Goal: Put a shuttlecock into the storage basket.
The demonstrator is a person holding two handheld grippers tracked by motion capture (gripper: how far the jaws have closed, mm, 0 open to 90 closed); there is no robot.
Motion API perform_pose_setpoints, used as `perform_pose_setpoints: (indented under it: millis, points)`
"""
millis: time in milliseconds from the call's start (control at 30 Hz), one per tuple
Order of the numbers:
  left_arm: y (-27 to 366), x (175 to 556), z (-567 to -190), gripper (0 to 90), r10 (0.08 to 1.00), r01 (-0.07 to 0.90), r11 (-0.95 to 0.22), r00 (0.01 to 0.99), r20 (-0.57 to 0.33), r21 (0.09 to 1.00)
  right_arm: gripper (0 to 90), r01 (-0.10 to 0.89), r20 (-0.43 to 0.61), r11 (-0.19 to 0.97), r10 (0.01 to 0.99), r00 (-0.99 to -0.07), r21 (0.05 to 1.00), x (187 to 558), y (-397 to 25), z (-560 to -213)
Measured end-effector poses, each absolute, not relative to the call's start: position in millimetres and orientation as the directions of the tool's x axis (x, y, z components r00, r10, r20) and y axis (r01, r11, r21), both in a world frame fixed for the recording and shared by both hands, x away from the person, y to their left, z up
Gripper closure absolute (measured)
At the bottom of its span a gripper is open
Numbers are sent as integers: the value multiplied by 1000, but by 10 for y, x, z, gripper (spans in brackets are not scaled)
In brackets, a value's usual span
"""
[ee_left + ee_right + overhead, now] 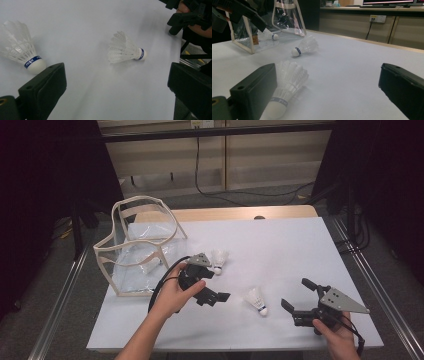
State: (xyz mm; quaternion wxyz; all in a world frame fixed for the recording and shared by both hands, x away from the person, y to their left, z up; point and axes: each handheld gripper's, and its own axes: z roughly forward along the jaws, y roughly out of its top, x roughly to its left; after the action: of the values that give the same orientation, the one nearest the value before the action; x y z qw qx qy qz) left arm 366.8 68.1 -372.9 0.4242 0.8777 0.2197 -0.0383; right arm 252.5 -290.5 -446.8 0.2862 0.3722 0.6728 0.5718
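Three white birdies are here, each with feathers, a round cork tip and a blue band. The near birdie (256, 301) lies on its side on the white counter (280, 245), between the two grippers, with its tip pointing toward the person. The far birdie (219, 259) lies on the counter too, just beside the bag (137, 247) and right by the top of the left gripper. A third birdie (270, 35) lies inside the bag, on its clear floor.

The bag is clear plastic with a cream edge. It stands at the left side of the counter with its top open.

The left gripper (212, 297) is held in the person's left hand (172, 295), a little above the counter. Its jaws are spread wide and nothing is between them. In the left gripper view, the near birdie sits out ahead of the jaws, and the far one lies close to the left jaw, with a small gap.

The right gripper (296, 296) is in the right hand (336, 332), low near the front edge of the counter. Its jaws are spread wide too and hold nothing. In the right gripper view, the near birdie lies right by the left jaw; whether they touch, I cannot tell.
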Motion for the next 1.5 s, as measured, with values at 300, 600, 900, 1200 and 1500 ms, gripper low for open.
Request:
perform_pose_setpoints:
  millis: [300, 600, 900, 1200, 1500]
  points:
    - [611, 3654, -3784, 25, 336, 408, -536, 906, -257, 739, 14, 173, 38, 72, 829, -559, 982, 2522, -2911, -4471]
    - [550, 3633, -3843, 23, 325, 415, -527, 905, -275, 741, 15, 172, 35, 73, 831, -556, 982, 2515, -2917, -4469]
    - [419, 3601, -3939, 22, 305, 423, -546, 904, -299, 723, 15, 172, 37, 71, 830, -556, 983, 2516, -2921, -4470]
    - [329, 3581, -3992, 23, 312, 422, -553, 904, -291, 718, 15, 172, 38, 70, 830, -557, 983, 2513, -2921, -4469]
    - [291, 3581, -4043, 25, 321, 437, -547, 897, -303, 714, 15, 174, 40, 70, 830, -557, 982, 2508, -2922, -4469]
